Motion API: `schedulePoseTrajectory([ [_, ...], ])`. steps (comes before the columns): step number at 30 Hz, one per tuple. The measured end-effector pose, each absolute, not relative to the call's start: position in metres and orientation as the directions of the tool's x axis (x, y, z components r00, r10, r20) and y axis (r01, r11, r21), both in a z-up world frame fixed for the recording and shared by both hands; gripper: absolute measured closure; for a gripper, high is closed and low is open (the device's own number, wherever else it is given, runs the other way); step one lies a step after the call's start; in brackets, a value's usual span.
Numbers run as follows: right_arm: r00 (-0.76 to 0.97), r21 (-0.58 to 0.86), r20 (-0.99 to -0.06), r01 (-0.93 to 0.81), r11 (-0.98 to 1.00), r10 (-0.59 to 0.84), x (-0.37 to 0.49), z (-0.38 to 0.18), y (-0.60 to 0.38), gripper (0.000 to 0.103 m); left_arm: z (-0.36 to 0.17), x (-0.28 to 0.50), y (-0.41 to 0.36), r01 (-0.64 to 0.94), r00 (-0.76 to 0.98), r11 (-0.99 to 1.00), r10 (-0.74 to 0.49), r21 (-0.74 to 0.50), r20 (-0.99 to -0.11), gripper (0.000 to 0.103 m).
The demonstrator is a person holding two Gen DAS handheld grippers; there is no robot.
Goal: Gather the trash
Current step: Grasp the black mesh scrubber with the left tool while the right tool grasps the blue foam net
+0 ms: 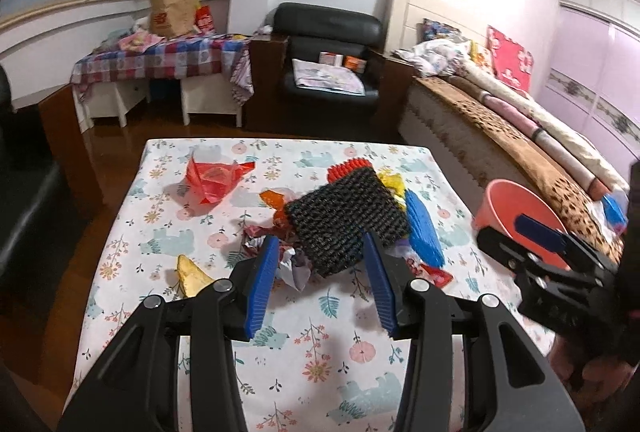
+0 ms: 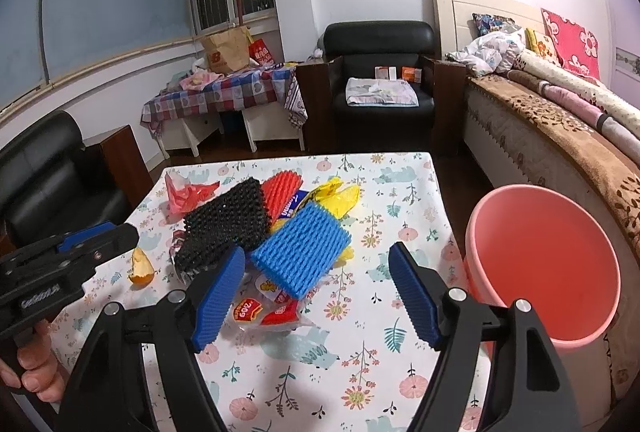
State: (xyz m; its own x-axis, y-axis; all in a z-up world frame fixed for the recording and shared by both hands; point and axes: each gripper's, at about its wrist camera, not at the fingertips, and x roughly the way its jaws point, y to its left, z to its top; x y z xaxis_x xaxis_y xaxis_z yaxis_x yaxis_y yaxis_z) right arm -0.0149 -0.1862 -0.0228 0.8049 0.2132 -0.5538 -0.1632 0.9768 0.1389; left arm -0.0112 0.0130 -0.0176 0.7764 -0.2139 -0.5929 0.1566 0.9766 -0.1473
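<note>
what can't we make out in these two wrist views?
- Pink bin: the base is hidden in the right wrist view by the right gripper and the table edge; in the left wrist view the other gripper covers much of it.
- Wrappers under the black foam net: mostly covered in both views.
- Red snack packet: print too small to read.
- Near end of the table: hidden by the left gripper.

On the tabletop [image 2: 400, 192]: 3 foam nets, 1 black [image 2: 224, 228], 1 red [image 2: 280, 192], 1 blue [image 2: 300, 252]; 1 pink bucket [image 2: 544, 264]; 1 orange peel [image 2: 141, 266]; 2 tools, left [image 1: 320, 272], right [image 2: 316, 296].
</note>
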Motion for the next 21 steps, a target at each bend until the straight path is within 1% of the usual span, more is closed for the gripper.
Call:
schedulePoseTrajectory([
  [4, 0.796, 0.141, -0.565, -0.168, 0.976, 0.219, -0.012, -0.027, -0.185, 0.03, -0.024, -0.015, 0.013, 0.198, 0.764, 0.968, -0.25, -0.154, -0.595, 0.058],
  [8, 0.786, 0.147, -0.576, -0.168, 0.975, 0.223, -0.008, -0.032, -0.185, 0.03, -0.03, -0.016, 0.009, 0.233, 0.752, 0.964, -0.264, -0.131, -0.605, 0.058],
  [12, 0.774, 0.159, -0.591, -0.165, 0.973, 0.228, -0.005, -0.038, -0.187, 0.03, -0.035, -0.015, -0.007, 0.281, 0.751, 0.958, -0.257, -0.058, -0.608, 0.058],
  [17, 0.766, 0.162, -0.602, -0.159, 0.974, 0.226, -0.002, -0.043, -0.192, 0.03, -0.043, -0.007, -0.027, 0.34, 0.762, 0.938, -0.23, 0.072, -0.605, 0.058],
  [21, 0.756, 0.173, -0.615, -0.147, 0.974, 0.223, 0.002, -0.047, -0.197, 0.03, -0.049, 0.003, -0.038, 0.357, 0.779, 0.922, -0.206, 0.149, -0.592, 0.058],
])
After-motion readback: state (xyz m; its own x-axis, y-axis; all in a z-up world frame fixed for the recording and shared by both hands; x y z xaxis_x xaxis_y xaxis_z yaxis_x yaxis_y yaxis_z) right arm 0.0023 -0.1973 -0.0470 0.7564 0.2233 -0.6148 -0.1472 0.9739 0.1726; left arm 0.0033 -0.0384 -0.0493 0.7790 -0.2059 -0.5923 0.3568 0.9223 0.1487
